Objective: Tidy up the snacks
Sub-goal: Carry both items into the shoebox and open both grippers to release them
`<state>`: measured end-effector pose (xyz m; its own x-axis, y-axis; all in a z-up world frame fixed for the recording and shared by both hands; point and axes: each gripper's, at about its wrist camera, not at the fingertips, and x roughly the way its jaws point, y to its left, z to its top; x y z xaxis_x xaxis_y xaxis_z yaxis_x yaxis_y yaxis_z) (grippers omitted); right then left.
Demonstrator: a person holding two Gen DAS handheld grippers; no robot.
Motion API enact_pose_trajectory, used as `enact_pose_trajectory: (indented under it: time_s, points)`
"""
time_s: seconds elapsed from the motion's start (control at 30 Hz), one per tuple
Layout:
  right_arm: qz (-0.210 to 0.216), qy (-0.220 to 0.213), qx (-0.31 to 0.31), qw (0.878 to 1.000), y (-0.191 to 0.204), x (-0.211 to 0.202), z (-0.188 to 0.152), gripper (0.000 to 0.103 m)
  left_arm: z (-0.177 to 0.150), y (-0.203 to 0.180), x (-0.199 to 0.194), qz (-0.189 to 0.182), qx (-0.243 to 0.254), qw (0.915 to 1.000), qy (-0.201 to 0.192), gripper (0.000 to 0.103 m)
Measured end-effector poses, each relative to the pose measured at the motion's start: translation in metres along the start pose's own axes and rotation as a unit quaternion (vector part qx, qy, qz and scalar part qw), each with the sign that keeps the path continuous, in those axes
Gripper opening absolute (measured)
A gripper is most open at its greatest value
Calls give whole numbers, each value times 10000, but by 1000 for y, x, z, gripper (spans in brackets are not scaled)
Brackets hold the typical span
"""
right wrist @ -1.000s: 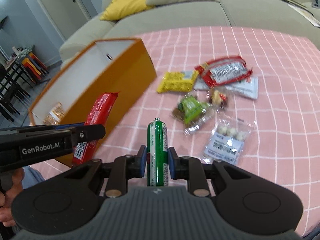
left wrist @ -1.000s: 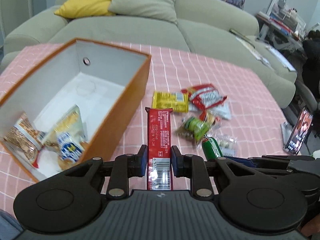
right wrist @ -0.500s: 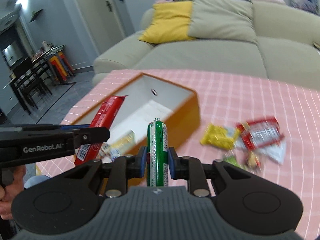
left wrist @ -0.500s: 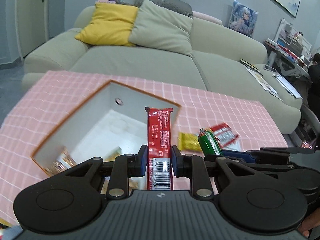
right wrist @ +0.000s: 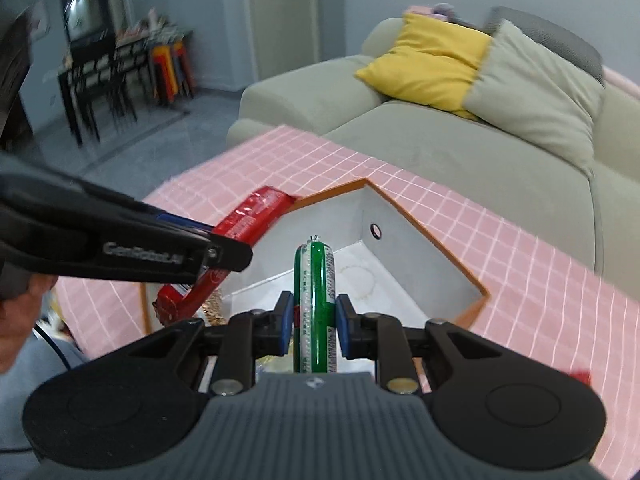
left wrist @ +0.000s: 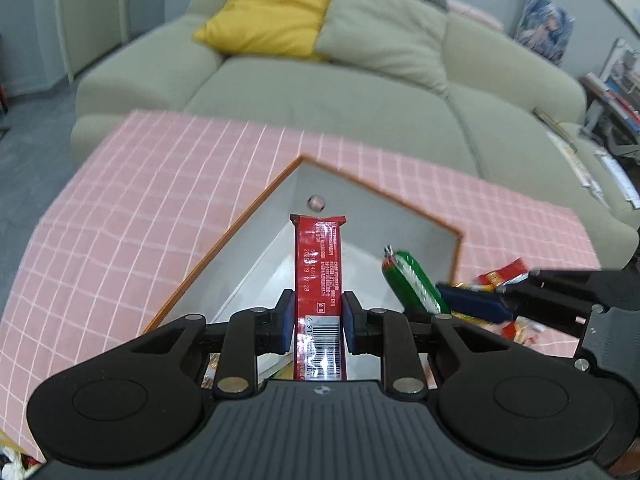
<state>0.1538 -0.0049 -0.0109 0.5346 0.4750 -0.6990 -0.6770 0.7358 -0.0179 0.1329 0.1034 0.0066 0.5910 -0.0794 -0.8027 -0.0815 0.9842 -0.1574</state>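
- The left gripper (left wrist: 316, 316) is clamped on a red bar (left wrist: 318, 264), its blue pads (left wrist: 287, 320) pressing both long edges just above the barcode
- The bar points forward along the fingers and sits above the open box (left wrist: 256, 248), its far end near the round hole in the box's back wall
- The right gripper (right wrist: 311, 320) is clamped on a green sausage (right wrist: 314, 300), which stands out straight between the fingers (right wrist: 285, 320), its crimped tip at the far end
- In the right view the sausage also hangs over the box (right wrist: 420, 256), above its white floor
- Both grippers are side by side over the box: the left view shows the sausage (left wrist: 412, 284) and the right gripper's dark blue fingers to the right of the bar, and the right view shows the bar (right wrist: 236, 236) held at a slant on the left
- The box is orange outside and white inside, and it stands on a pink checked cloth (left wrist: 120, 240)
- Some packets lie low in the box near the grippers (mostly hidden by the gripper bodies, so I cannot tell which)
- More snacks (left wrist: 504, 276) lie on the cloth to the right of the box, partly behind the right gripper
- A sofa (left wrist: 360, 92) with a yellow cushion (left wrist: 268, 12) and a grey one stands beyond the table
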Motion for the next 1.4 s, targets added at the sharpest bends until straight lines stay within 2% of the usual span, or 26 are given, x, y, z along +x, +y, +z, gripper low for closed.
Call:
enact_pose_trajectory:
  time_s: [0.17,0.33,0.53,0.83,1.1,1.2,1.23,1.3,1.37,1.4]
  points:
    - [-51,392,-612,9973,10,42,10,18,4,16,33,150,-19,9990,424,26]
    - [-167,809,-1165,9898,19,80,8,18,3,22,62,194,11,9968,773,26]
    - [-102,1213,-1442,9820,24,109,1,18,-2,31,92,231,-71,9930,1154,26]
    - [62,1704,-1337,9763,16,138,-15,18,-12,38,118,250,-176,9875,1548,27]
    - [75,1818,-1232,9756,13,145,-20,19,-14,42,126,329,-218,9844,1714,27]
    - [71,1749,-1212,9771,10,140,-14,34,-12,41,121,372,-163,9847,1694,28]
    - [60,1710,-1221,9777,8,140,-9,40,-11,40,119,414,-146,9848,1680,31]
    - [8,1658,-1219,9786,8,137,-2,46,-9,38,111,381,-138,9864,1594,39]
    - [-57,1568,-1203,9803,7,130,3,54,-5,36,100,352,-140,9889,1434,55]
    - [-79,1496,-1201,9814,7,124,5,57,-3,35,94,339,-145,9903,1339,58]
